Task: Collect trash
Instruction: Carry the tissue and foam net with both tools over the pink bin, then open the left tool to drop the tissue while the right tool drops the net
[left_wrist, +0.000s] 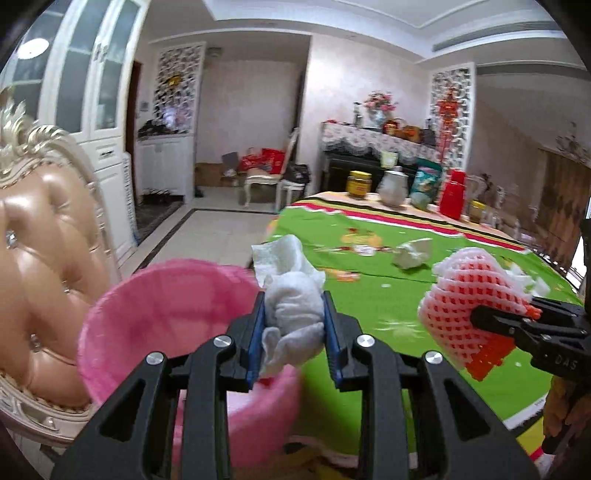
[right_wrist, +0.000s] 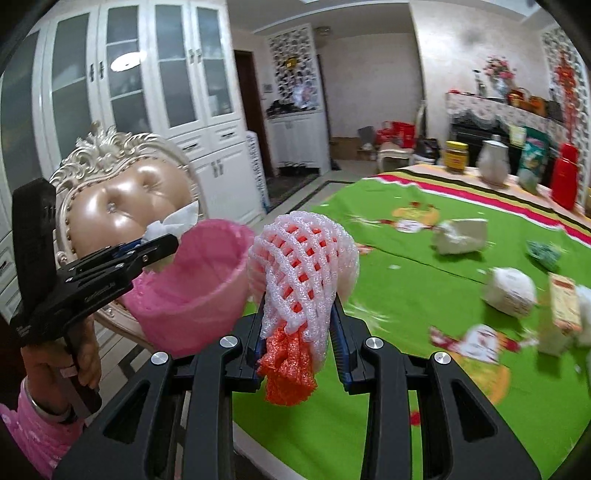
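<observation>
My left gripper (left_wrist: 293, 314) is shut on a crumpled white paper tissue (left_wrist: 291, 295), held over the near rim of a pink bin (left_wrist: 155, 295). My right gripper (right_wrist: 299, 317) is shut on white and orange foam fruit netting (right_wrist: 299, 266), held above the green tablecloth (right_wrist: 406, 295) just right of the pink bin (right_wrist: 199, 288). In the left wrist view the right gripper (left_wrist: 524, 314) shows at the right with the foam netting (left_wrist: 476, 295). The right wrist view shows the left gripper (right_wrist: 159, 240) with the tissue (right_wrist: 173, 223) behind the bin.
More trash lies on the table: crumpled paper (right_wrist: 460, 236), a white wad (right_wrist: 511, 291), a small carton (right_wrist: 563, 306). Jars, a jug (left_wrist: 395, 188) and a red flask (left_wrist: 456, 192) stand at the far end. A padded chair (left_wrist: 40, 251) stands behind the bin. A hand (right_wrist: 74, 354) holds the left gripper.
</observation>
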